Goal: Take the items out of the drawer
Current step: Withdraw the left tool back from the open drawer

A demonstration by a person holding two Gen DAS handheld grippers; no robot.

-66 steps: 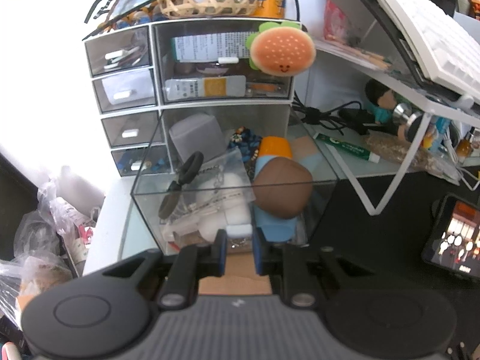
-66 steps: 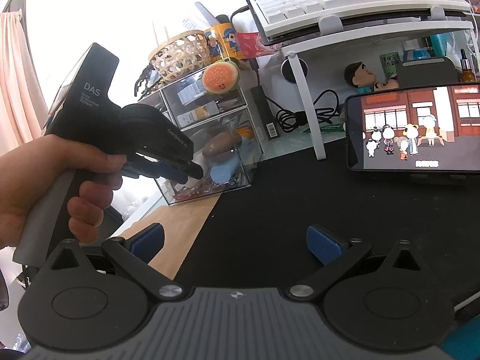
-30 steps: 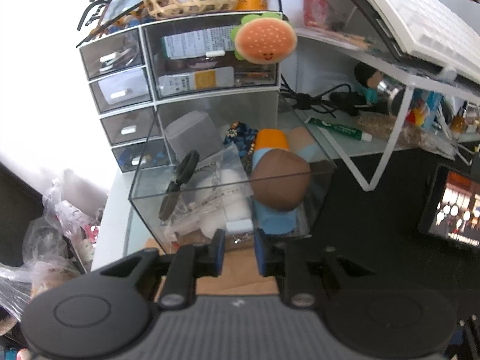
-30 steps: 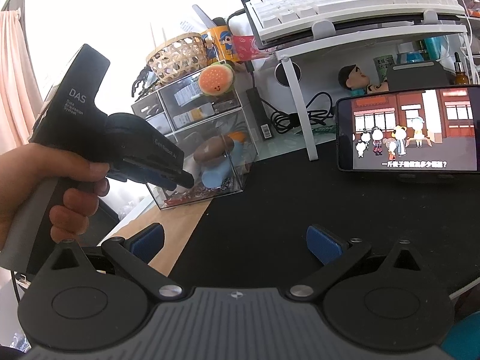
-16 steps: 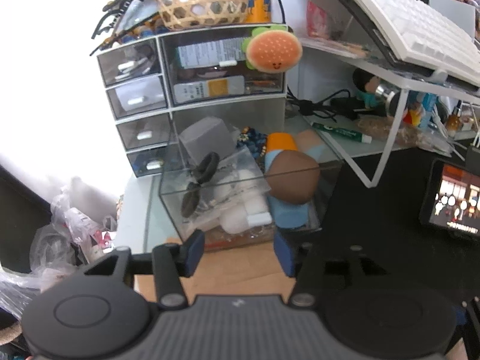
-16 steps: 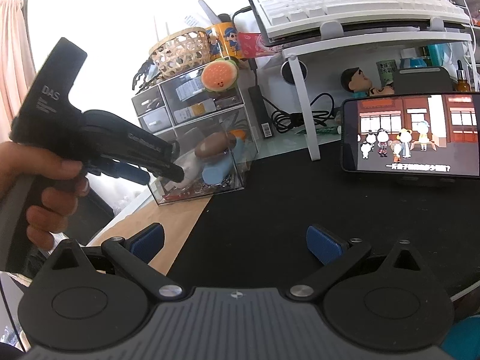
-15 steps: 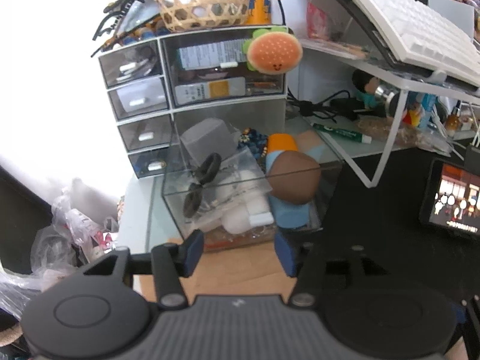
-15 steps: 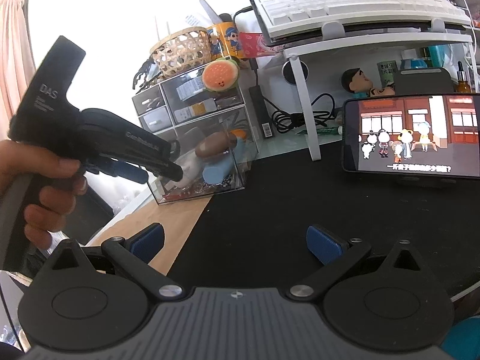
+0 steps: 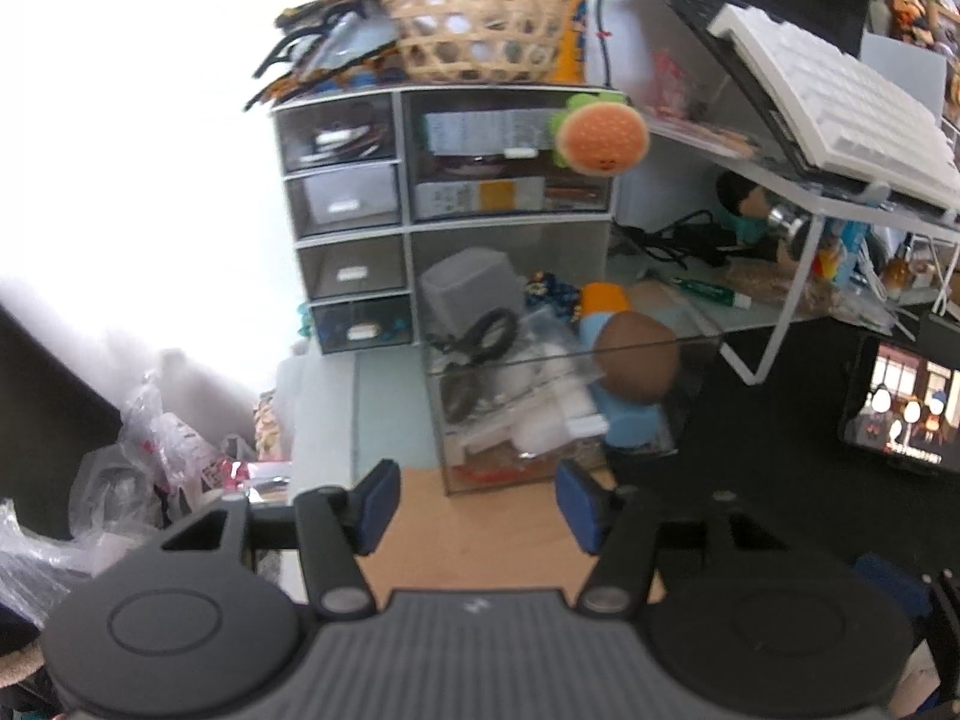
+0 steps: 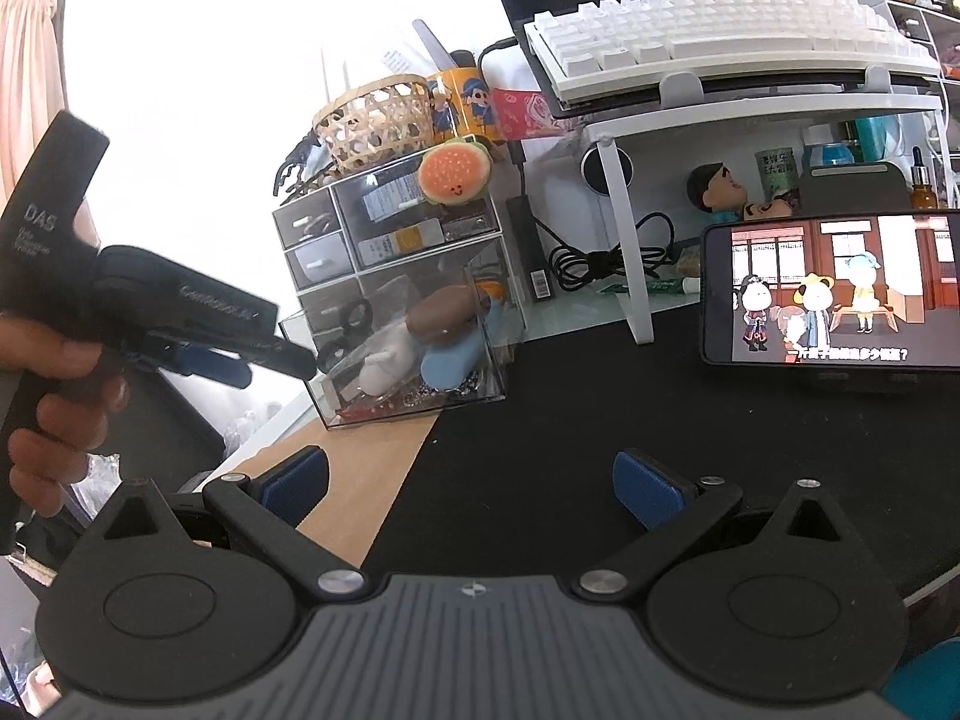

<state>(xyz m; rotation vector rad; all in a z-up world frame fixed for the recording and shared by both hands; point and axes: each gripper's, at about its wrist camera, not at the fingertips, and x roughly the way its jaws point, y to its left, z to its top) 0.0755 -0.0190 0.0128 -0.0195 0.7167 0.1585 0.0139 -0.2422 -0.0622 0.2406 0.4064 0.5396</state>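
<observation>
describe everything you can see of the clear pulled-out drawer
The drawer is a clear, hard-looking plastic box pulled well out of the bottom right bay of the grey organizer. Its front end sits over the wooden desk edge. It is upright, open-topped and crowded: black scissors, a grey box, white packets, and a doll with a brown head and blue body. The left tongs hang open just short of its front wall, not touching it.
</observation>
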